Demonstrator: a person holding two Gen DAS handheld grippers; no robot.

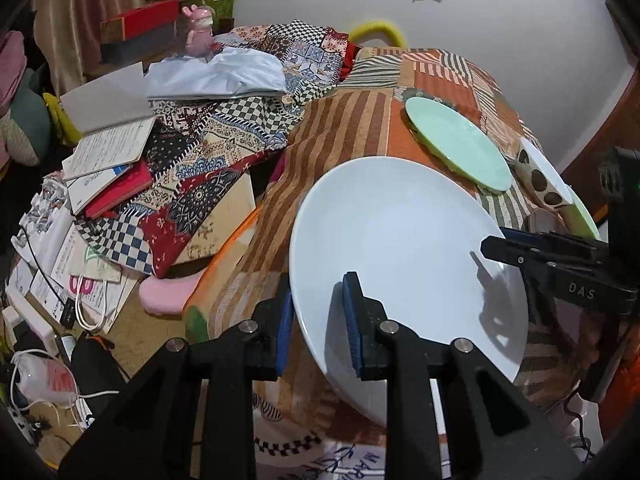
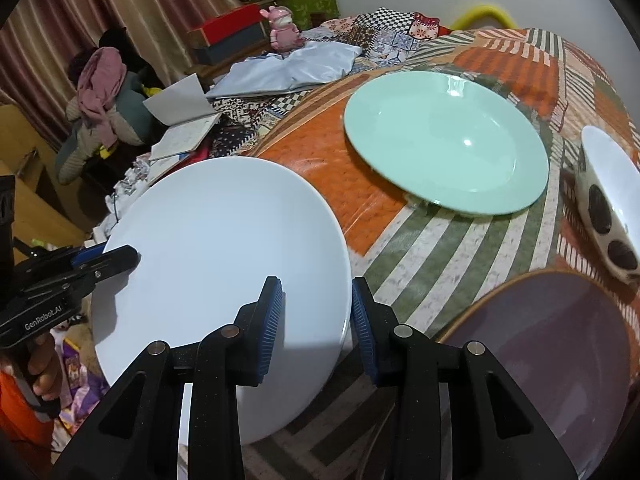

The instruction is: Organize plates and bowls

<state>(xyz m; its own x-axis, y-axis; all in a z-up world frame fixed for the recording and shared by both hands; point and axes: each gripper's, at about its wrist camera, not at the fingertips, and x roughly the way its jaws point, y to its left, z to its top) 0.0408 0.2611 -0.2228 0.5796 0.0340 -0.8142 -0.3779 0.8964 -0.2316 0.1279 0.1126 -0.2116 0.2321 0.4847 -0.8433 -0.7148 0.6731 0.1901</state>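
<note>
A large white plate [image 1: 400, 240] is held above the patchwork table, tilted. My left gripper [image 1: 320, 316] straddles its near left rim, one finger under and one on top, shut on it. My right gripper [image 2: 316, 320] straddles the plate's [image 2: 224, 248] right rim the same way. Each gripper shows in the other's view, the right one [image 1: 520, 248] and the left one [image 2: 100, 260]. A mint green plate [image 2: 444, 140] lies flat farther back, also in the left view [image 1: 456, 140]. A spotted white bowl [image 2: 608, 200] stands at the right.
A purple plate with a tan rim [image 2: 552, 344] lies at the near right. Folded light blue cloth [image 1: 216, 76], open books [image 1: 108, 136] and a pink figurine [image 2: 284, 28] crowd the left. The table edge drops to a cluttered floor [image 1: 60, 320].
</note>
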